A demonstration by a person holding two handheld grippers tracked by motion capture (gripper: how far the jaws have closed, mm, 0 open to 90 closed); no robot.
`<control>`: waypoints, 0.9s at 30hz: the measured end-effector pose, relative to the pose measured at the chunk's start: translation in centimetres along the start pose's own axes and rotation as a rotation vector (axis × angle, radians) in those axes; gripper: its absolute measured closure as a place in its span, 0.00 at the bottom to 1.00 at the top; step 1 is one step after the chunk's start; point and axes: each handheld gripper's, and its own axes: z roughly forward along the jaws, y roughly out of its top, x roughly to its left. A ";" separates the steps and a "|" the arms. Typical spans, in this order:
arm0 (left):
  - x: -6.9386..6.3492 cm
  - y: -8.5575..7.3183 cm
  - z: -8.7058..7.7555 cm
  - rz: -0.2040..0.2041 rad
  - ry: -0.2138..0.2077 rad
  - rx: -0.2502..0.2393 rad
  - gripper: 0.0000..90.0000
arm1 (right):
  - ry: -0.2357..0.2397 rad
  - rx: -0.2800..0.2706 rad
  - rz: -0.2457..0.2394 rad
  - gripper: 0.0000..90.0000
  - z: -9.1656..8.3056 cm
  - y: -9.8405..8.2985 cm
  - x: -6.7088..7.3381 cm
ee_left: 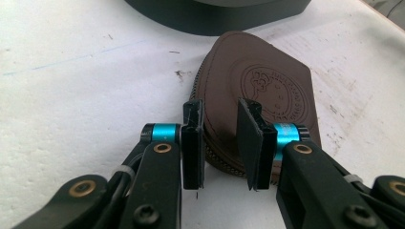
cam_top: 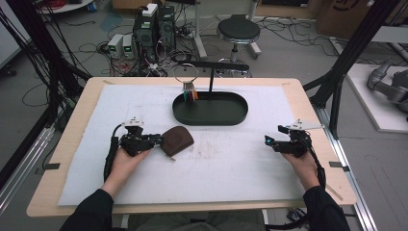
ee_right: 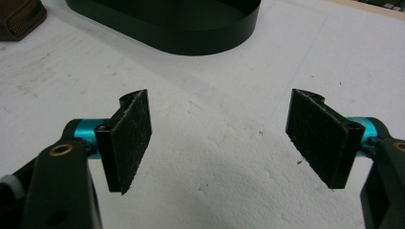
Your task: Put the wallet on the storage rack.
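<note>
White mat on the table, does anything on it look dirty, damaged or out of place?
Yes: the mat has brownish scuffs and smudges just right of the brown pouch. Nothing looks spilled or knocked over.

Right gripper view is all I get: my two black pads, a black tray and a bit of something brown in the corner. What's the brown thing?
Observer: A brown leather pouch with a round stamp on it.
Operator: Where's my other gripper?
Observer: The left gripper is right at the pouch's near end, jaws a little apart.
Operator: Is anything above the tray?
Observer: Yes, a ring with coloured tags hangs from a stand over the tray.
</note>
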 end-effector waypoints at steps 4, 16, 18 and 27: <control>-0.2 0.1 0.0 0.018 0.004 -0.014 0.85 | 0.000 -0.003 -0.001 0.28 -0.1 0.0 0.0; -2.4 1.2 -0.9 0.129 -0.068 -0.136 0.96 | 0.002 -0.011 0.004 0.28 -0.2 0.0 -0.1; -2.8 1.5 -1.0 0.154 -0.092 -0.160 0.96 | 0.001 -0.012 0.000 0.28 -0.2 0.0 -0.1; -4.5 2.3 -1.2 0.253 -0.187 -0.227 0.96 | 0.000 -0.011 0.000 0.28 -0.2 0.0 -0.1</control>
